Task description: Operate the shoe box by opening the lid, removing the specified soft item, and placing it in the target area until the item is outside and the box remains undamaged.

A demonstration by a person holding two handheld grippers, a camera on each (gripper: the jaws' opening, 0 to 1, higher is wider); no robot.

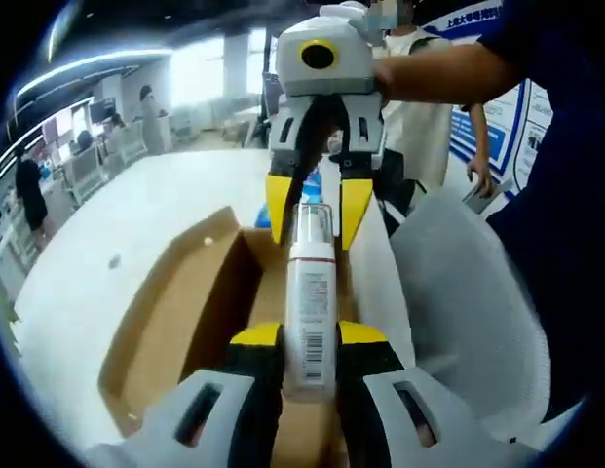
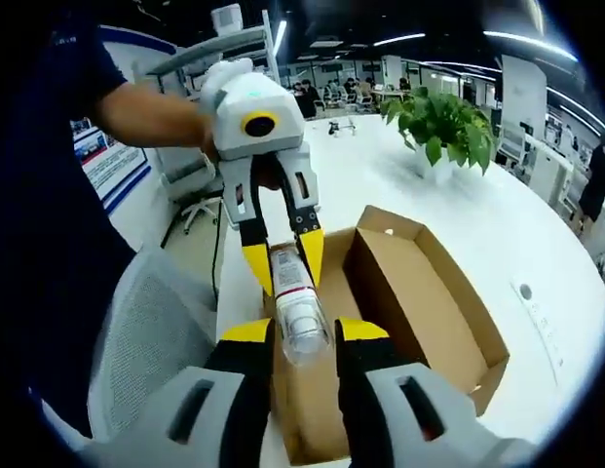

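Above the open cardboard box (image 1: 175,312), a white bottle (image 1: 310,312) hangs between two grippers, left gripper (image 1: 310,341) clamping its base, right gripper (image 2: 304,336) clamping its capped end. Uneven pulling could twist it loose, dropping it back inside.
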